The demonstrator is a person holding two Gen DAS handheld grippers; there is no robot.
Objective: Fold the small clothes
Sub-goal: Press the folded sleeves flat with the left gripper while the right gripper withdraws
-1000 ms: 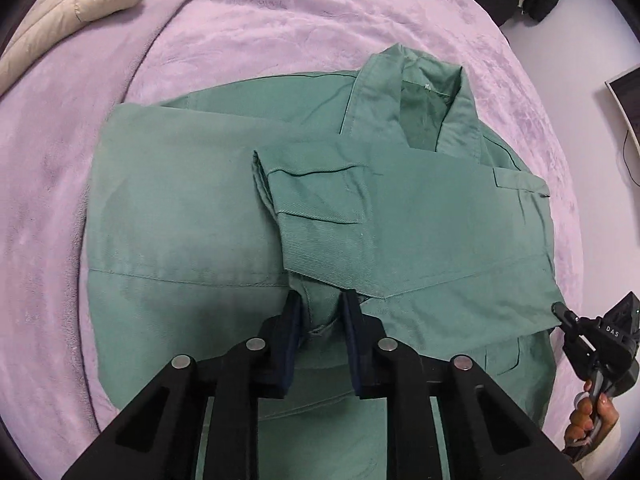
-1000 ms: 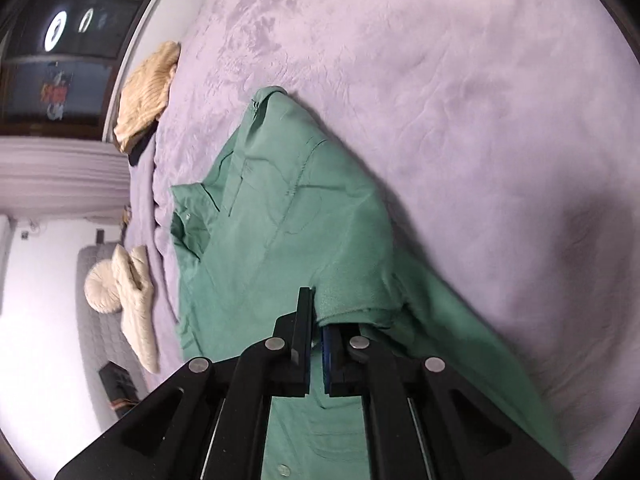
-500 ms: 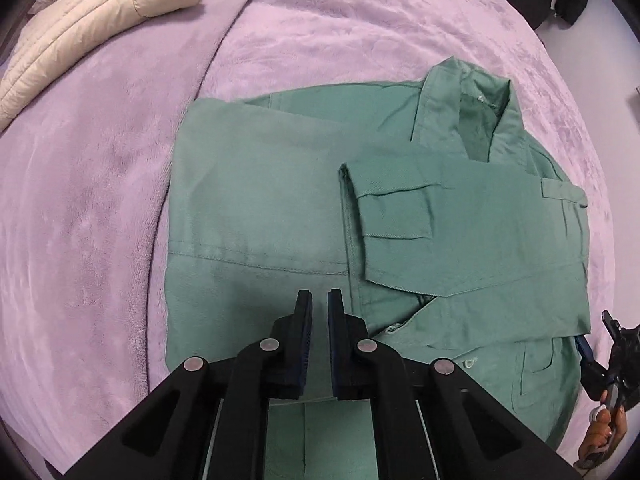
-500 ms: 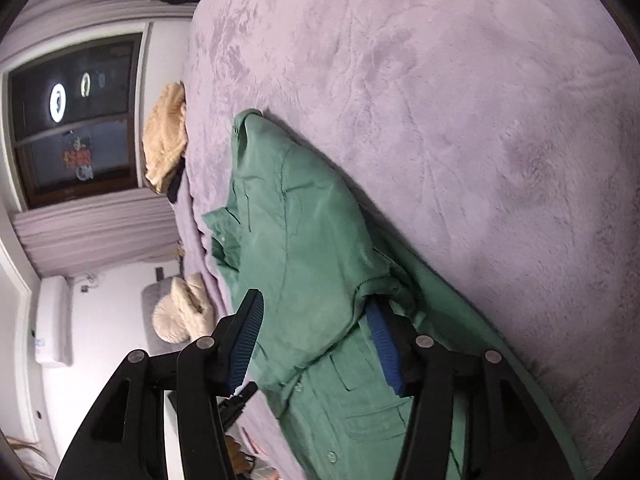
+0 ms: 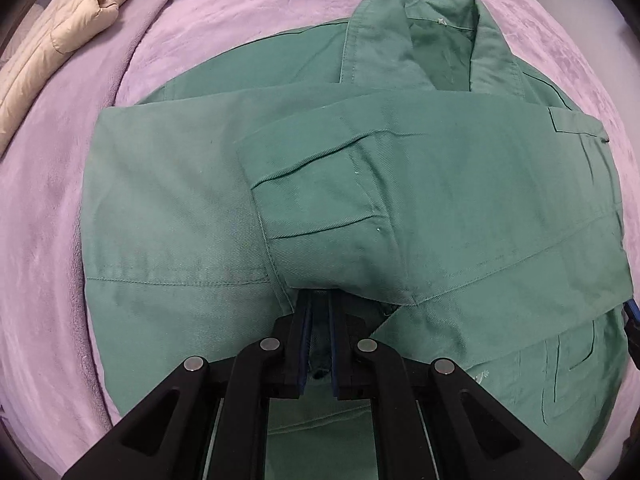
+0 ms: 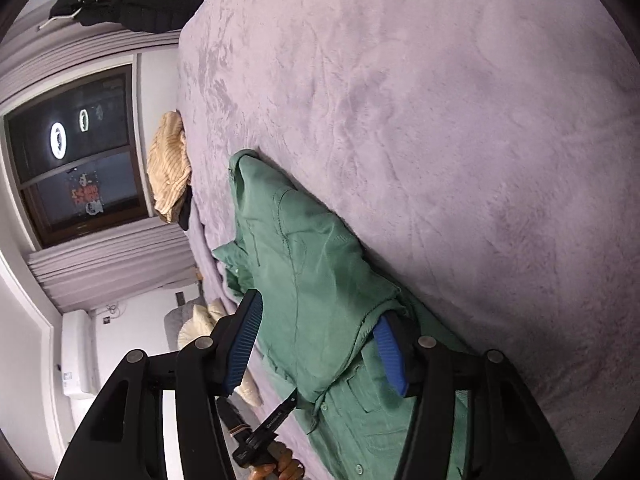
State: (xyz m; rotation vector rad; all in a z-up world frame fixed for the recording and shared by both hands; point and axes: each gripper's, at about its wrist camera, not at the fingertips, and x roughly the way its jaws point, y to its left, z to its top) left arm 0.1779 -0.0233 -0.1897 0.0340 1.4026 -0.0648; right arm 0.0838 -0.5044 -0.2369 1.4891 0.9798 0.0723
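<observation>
While one green shirt [image 5: 420,184] lies folded, two tongs [image 5: 319,312] [image 6: 316,344] flank it.

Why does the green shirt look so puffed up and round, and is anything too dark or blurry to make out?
Left wrist view: the fisheye lens bulges the flat green shirt and darkens the corners. Right wrist view: the picture is tilted, the purple blanket curves, and lamps glare in the dark window. Both are sharp.

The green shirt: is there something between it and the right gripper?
Nothing visible. The right gripper stands open, already straddling the folded sleeve edge of the green shirt on the purple blanket, with no other object between them.
</observation>
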